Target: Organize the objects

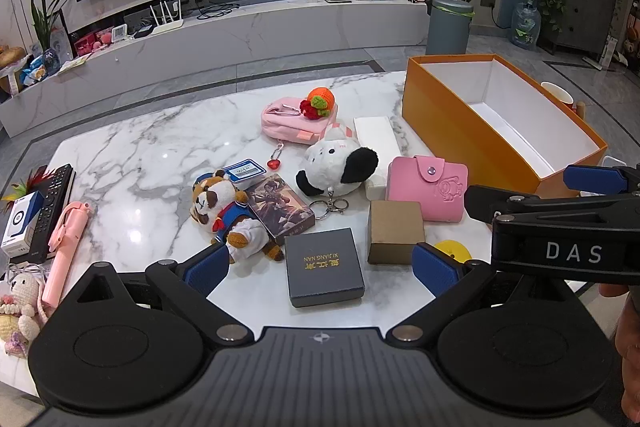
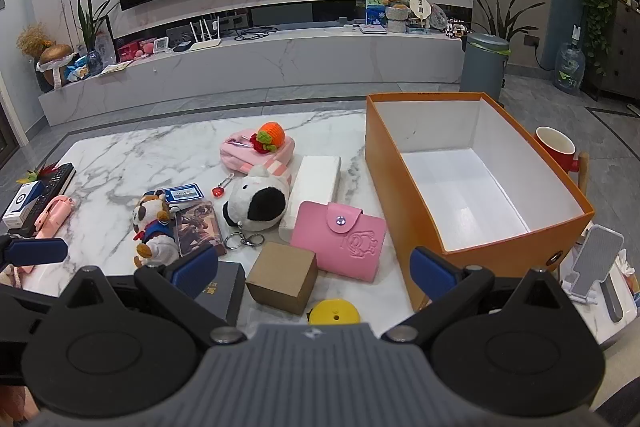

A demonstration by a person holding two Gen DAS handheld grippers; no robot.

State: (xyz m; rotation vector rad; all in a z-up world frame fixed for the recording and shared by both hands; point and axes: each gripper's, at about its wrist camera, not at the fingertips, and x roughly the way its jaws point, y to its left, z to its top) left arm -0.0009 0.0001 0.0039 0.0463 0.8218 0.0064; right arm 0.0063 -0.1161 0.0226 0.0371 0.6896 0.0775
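An open orange box (image 1: 472,131) (image 2: 400,195) with an empty white inside stands at the table's right. Left of it lie a pink snap wallet (image 1: 426,187) (image 2: 340,239), a brown carton (image 1: 396,231) (image 2: 282,275), a dark gift box (image 1: 324,267), a yellow disc (image 2: 335,311), a black-and-white plush (image 1: 336,163), a sailor-suit plush (image 1: 224,211) and a pink pouch (image 1: 296,119). My left gripper (image 1: 322,267) hangs open above the dark gift box. Open too, my right gripper (image 2: 316,267) hovers over the carton and disc, holding nothing.
A long white box (image 2: 316,175), a picture card box (image 1: 280,207) and a heart keyring (image 1: 274,163) lie among the toys. A remote (image 1: 52,203) and pink selfie stick (image 1: 64,247) sit at the left edge. A red mug (image 2: 556,147) and phone stand (image 2: 596,259) are beyond the orange box.
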